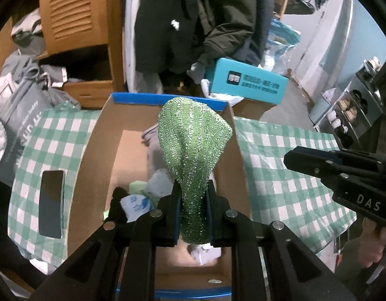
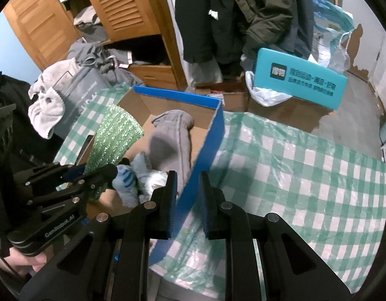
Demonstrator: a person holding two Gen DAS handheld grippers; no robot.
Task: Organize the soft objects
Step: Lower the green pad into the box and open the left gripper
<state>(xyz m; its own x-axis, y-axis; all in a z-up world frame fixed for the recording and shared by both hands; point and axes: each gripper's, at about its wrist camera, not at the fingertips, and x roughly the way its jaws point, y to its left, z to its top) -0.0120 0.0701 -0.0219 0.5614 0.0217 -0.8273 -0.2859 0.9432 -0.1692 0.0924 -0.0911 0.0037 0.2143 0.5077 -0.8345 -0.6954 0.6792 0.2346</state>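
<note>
A counter (image 2: 305,175) under a glossy green-and-white checked cover stands in a cluttered room, with a louvred wooden wardrobe (image 2: 122,7) and hanging dark coats (image 2: 243,12) behind it. On the counter sits an open cardboard box (image 1: 97,145) with blue outer walls. The left tongs (image 1: 193,213) are clenched on a sparkly green knitted cloth (image 1: 193,145), held above the box; its long axis runs away from the tongs, the narrow end pinched, the wide end fanning toward the box's far wall. Inside the box lie a long grey ribbed sock (image 2: 172,135) and bunched pale blue socks (image 2: 127,178). The right tongs (image 2: 186,208) straddle the box's right wall, slightly parted, with gaps to both pads.
</note>
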